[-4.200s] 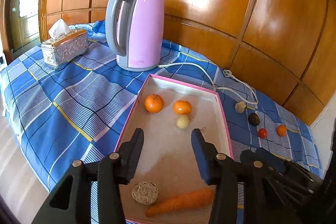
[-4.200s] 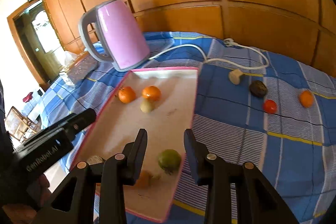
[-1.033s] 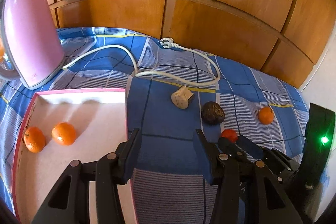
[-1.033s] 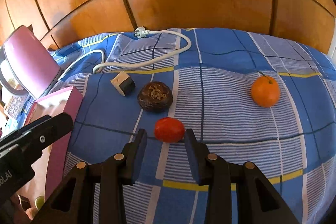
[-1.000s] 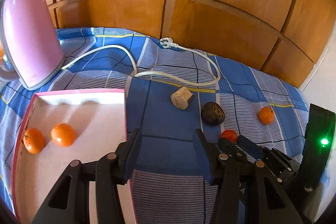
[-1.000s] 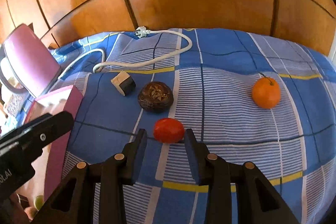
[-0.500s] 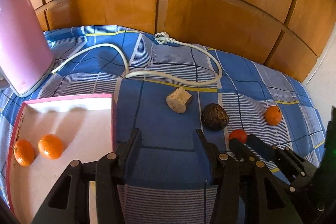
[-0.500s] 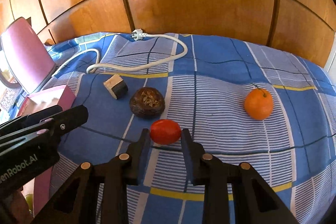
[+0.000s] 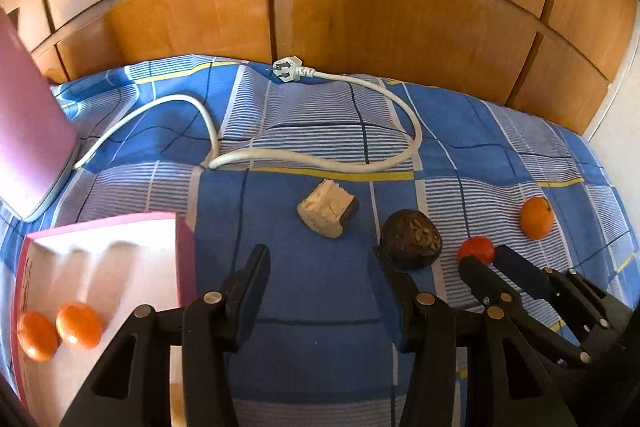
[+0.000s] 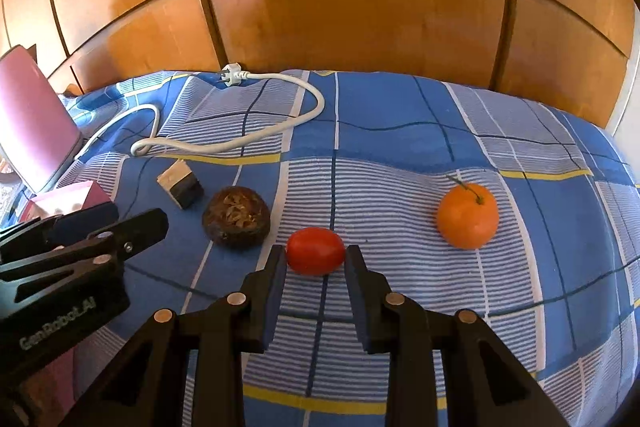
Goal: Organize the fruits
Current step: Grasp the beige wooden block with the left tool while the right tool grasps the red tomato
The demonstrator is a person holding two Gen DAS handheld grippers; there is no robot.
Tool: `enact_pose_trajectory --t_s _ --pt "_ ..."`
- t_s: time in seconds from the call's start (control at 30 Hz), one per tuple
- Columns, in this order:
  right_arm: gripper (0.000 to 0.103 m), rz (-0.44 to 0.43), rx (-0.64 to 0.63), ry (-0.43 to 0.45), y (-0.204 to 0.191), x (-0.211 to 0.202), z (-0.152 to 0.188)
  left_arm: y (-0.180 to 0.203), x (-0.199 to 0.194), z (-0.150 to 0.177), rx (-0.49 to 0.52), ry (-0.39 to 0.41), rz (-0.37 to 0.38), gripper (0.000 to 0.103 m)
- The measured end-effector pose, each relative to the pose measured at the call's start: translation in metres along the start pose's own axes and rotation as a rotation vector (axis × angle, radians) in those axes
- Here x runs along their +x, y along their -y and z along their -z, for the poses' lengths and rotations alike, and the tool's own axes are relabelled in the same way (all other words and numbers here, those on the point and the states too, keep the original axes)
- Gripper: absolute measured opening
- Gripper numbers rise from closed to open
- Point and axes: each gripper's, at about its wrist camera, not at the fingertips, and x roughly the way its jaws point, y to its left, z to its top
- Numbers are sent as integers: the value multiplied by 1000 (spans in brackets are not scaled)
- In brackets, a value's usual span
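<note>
A small red tomato (image 10: 316, 250) lies on the blue checked cloth, and my right gripper (image 10: 316, 259) is shut on it, both pads pressing its sides. The left wrist view shows the same grip, the right gripper (image 9: 491, 259) on the tomato (image 9: 476, 247). My left gripper (image 9: 320, 259) hangs open over bare cloth with nothing between its fingers. A dark brown wrinkled fruit (image 9: 411, 239) sits just right of its right finger. An orange with a stem (image 10: 467, 217) rests further right. The pink-rimmed tray (image 9: 100, 221) at the lower left holds two oranges (image 9: 78, 325).
A beige chunk with a dark side (image 9: 327, 213) lies ahead of the left gripper. A white cord with a plug (image 9: 320, 159) loops across the cloth from the pink kettle (image 9: 28, 139) at the far left. Wooden panels (image 9: 360, 7) close the back.
The right jaws have closed in on the tomato, which now sits between the pads. The left gripper has drifted right and lower, so tray and kettle slid toward the left edge.
</note>
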Motion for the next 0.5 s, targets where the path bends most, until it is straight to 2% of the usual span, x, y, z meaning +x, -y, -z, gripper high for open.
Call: enact_pose_trajectory --t_s 0.17,0.4,0.5 --pt "30 -5 -7 0 0 4 -4 -7 13 -13 -11 -21 31 51" --pt "30 -14 -1 2 1 5 -6 -5 23 -25 22 -20 71 51" --pt "30 -16 3 2 1 6 -6 -5 32 -27 27 -32 64 51"
